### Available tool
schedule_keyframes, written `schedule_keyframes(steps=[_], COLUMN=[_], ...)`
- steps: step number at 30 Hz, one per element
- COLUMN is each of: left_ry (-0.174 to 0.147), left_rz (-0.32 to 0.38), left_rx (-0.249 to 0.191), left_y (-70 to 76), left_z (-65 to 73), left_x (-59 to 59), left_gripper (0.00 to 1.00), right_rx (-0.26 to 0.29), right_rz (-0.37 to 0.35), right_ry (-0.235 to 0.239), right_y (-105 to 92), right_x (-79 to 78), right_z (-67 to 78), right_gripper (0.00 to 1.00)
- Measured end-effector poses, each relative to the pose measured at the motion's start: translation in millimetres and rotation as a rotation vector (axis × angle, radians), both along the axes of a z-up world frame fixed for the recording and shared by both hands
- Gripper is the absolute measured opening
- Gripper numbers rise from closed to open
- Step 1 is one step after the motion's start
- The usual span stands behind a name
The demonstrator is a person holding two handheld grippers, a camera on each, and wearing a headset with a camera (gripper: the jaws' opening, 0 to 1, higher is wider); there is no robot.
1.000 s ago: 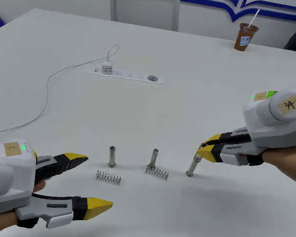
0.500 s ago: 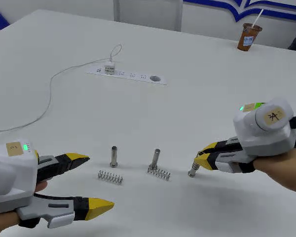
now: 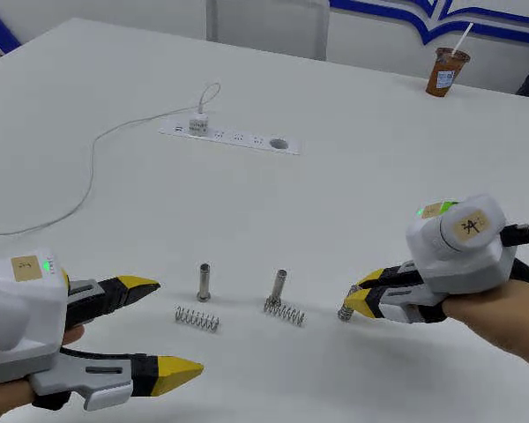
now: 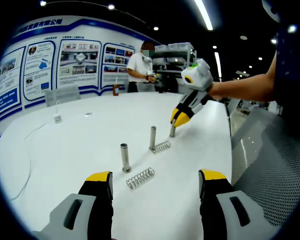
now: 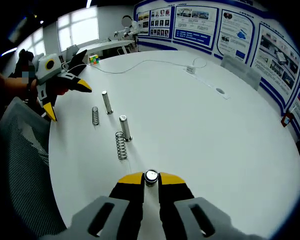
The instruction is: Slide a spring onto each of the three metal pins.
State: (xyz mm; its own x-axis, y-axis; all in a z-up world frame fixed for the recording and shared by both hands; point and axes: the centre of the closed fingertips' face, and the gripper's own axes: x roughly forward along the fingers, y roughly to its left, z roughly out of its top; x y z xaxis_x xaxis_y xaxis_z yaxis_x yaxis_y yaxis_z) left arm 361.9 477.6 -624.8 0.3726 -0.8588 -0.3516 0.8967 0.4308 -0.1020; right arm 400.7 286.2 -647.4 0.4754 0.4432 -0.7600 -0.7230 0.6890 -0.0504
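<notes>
We find the left gripper (image 3: 172, 323) at the near left of the white table (image 3: 335, 203), its jaws spread wide and holding nothing. The right gripper (image 3: 357, 300) is at the near right, lowered to the table surface. Its jaws are drawn narrow and closed around the top of the right pin (image 5: 151, 176), whose round head sits between the yellow tips in the right gripper view. The fitted spring (image 4: 172, 131) is coiled around this pin's shaft below the tips. The left pin (image 3: 204, 280) and the middle pin (image 3: 279, 286) stand bare and upright in a row to the left of the right pin, between the two grippers. The left spring (image 3: 197, 318) lies flat on the table just nearer than the left pin and apart from it. The middle spring (image 3: 284, 309) lies flat at the foot of the middle pin; we cannot tell whether they touch. Far across the table lies a power strip (image 3: 229, 137) with a plugged-in cable (image 3: 88, 167) trailing to the left. A cup with a straw (image 3: 444, 70) stands at the far right edge.
</notes>
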Motion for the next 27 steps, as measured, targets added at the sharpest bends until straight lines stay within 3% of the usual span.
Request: schedule_keyframes(steps=[15,27], left_ry=[-0.005,-0.005], left_rz=[-0.010,-0.014], left_rx=[-0.004,0.000], left_y=[-0.6,-1.4], left_z=[0.9,-0.7], left_x=[1.8,1.0], left_gripper=[0.71,0.71], right_rx=[0.002,0.009], right_rz=[-0.023,-0.043], right_ry=[-0.002,0.029], right_y=[-6.7,-11.2], right_x=[-3.5,-27.9], right_z=[-4.3,-15.7], right_gripper=[0.16,0.16])
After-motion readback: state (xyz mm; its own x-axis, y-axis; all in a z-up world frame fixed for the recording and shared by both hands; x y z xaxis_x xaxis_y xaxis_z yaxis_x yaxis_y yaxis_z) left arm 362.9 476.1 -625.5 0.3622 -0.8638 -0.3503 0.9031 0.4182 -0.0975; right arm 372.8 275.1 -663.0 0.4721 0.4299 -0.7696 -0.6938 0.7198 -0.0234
